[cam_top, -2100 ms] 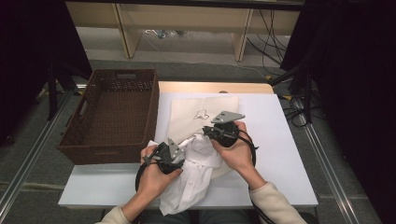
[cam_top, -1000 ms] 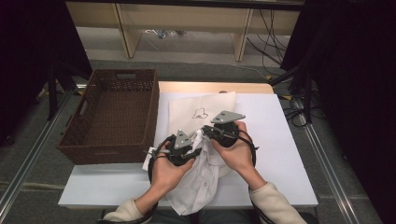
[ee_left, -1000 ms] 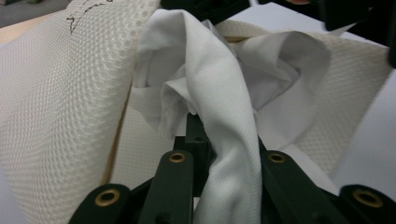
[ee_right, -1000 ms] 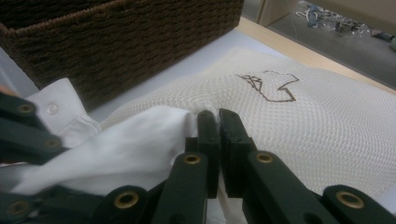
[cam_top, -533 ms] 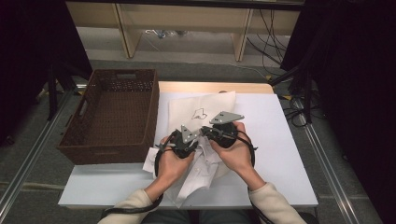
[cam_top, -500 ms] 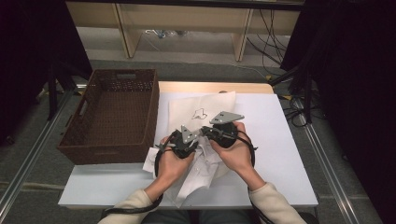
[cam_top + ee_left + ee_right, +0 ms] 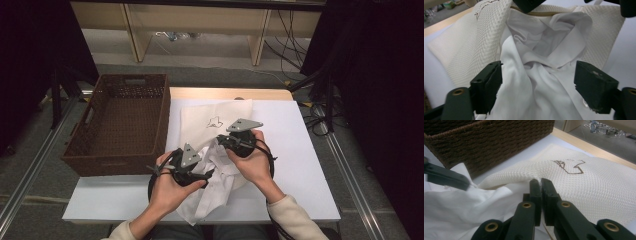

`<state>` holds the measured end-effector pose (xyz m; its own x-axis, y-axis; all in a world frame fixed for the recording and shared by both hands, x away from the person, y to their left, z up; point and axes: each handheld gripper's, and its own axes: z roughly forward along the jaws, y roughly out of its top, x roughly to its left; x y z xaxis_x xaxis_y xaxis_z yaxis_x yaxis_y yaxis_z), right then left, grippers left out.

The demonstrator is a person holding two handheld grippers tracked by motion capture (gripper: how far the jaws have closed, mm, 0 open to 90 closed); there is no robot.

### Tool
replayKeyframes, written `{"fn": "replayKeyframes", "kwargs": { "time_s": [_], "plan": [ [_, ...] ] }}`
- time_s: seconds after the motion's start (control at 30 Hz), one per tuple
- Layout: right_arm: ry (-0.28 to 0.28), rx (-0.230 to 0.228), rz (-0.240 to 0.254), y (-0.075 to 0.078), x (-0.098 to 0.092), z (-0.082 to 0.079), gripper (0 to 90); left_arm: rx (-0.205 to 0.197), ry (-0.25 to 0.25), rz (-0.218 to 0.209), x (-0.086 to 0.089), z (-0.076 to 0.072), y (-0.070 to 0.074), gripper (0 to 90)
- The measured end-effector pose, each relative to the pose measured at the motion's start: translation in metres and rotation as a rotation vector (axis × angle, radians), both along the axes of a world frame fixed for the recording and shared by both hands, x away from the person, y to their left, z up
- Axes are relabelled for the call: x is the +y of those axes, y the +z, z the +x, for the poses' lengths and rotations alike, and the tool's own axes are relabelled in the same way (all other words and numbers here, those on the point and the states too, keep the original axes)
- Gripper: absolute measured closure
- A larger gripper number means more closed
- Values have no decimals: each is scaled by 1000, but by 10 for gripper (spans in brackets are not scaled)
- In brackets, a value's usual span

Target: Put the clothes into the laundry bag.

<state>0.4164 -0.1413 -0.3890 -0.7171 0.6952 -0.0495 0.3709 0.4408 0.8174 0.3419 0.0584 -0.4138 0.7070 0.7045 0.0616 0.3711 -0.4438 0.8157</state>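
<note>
Cream mesh laundry bag point(image 7: 220, 119) lies mid-table beside the brown wicker basket point(image 7: 120, 122); our right gripper point(image 7: 541, 185) pinches its near edge, while our left gripper point(image 7: 537, 82), jaws spread wide, straddles the crumpled white shirt point(image 7: 541, 75) at the bag's mouth

One wicker basket point(image 7: 120, 125), one mesh bag point(image 7: 210, 122), one white shirt point(image 7: 215, 182), two hand-held grippers.

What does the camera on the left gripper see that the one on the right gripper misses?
The left gripper view looks into the mesh bag's mouth, where the white shirt's collar sits between the left gripper's open jaws. The right gripper view shows the brown basket, the bag's stitched brown outline and the right gripper shut on the bag's edge. Both show bag and shirt.
</note>
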Motion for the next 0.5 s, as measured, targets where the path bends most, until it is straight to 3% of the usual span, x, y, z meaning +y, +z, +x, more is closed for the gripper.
{"fn": "replayKeyframes", "kwargs": {
  "time_s": [0.03,0.13,0.23,0.27,0.3,0.33,0.4,0.5],
  "plan": [
    [-1,1,0,0,0,0,892,-50,-17,34,4,0,1,214],
    [-12,1,4,0,1,-1,891,-20,-9,41,9,-7,-1,177],
    [-14,17,5,1,0,-1,891,-22,-4,57,14,-9,-6,165],
    [-15,12,5,0,0,0,891,-13,1,47,15,-10,-8,165],
    [-21,11,3,0,0,-1,891,-16,-7,69,17,-9,-7,165],
    [-9,-10,-3,1,-1,1,891,6,2,58,18,-11,-9,165],
    [-23,25,10,2,0,-1,891,-5,0,85,20,-12,-10,167],
    [-18,16,5,2,-1,-1,891,-5,21,85,21,-12,-13,167]
  ]
}}
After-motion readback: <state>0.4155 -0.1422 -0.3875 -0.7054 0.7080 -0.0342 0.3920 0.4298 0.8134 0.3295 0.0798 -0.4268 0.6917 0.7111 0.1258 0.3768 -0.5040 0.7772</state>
